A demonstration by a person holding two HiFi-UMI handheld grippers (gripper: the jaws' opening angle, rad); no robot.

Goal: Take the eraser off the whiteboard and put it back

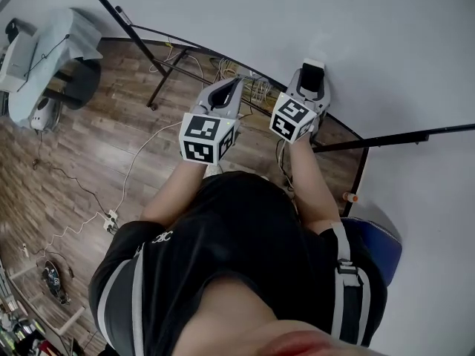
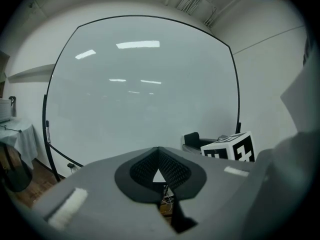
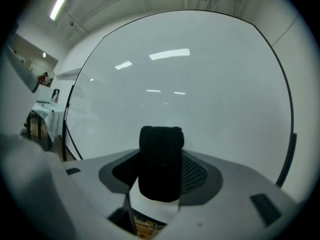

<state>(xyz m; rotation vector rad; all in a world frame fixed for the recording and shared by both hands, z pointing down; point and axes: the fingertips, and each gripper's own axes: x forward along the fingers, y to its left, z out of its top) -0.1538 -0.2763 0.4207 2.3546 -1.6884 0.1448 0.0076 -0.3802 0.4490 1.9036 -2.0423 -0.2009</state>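
**Q:** What is being held by each gripper?

**A:** The eraser (image 3: pixel 160 144) is being clamped between the jaws of the right gripper (image 3: pixel 161 173). Its black felt face is standing up above the pads, with the white body below. Nothing is being held by the left gripper (image 2: pixel 159 154). Its jaws are being kept together, with only a small triangular chink showing between them.

**Q:** Which parts are being hidden or cut off?

**A:** The lower end of the eraser's white body is being covered by the jaw housing. In the head view the eraser is being presented at the lower edge of the whiteboard (image 1: pixel 386 43), but whether contact is being made cannot be told. The lower half of that view is being filled by the person's torso (image 1: pixel 245 258). In the left gripper view only a black corner of the eraser is being shown, behind the right gripper's marker cube (image 2: pixel 231 148). The right side of that view is being blocked by a blurred grey shape (image 2: pixel 295 134).

**Q:** What edges and free room are being shown?

**A:** The board is being bounded by a black frame (image 3: pixel 286 159). A broad, plain board face is lying open ahead of both grippers, with ceiling-light reflections on it. Below the frame, loose cables (image 1: pixel 258 89) are lying on the wooden floor (image 1: pixel 82 162). A black stand bar (image 1: pixel 401 137) is projecting to the right.
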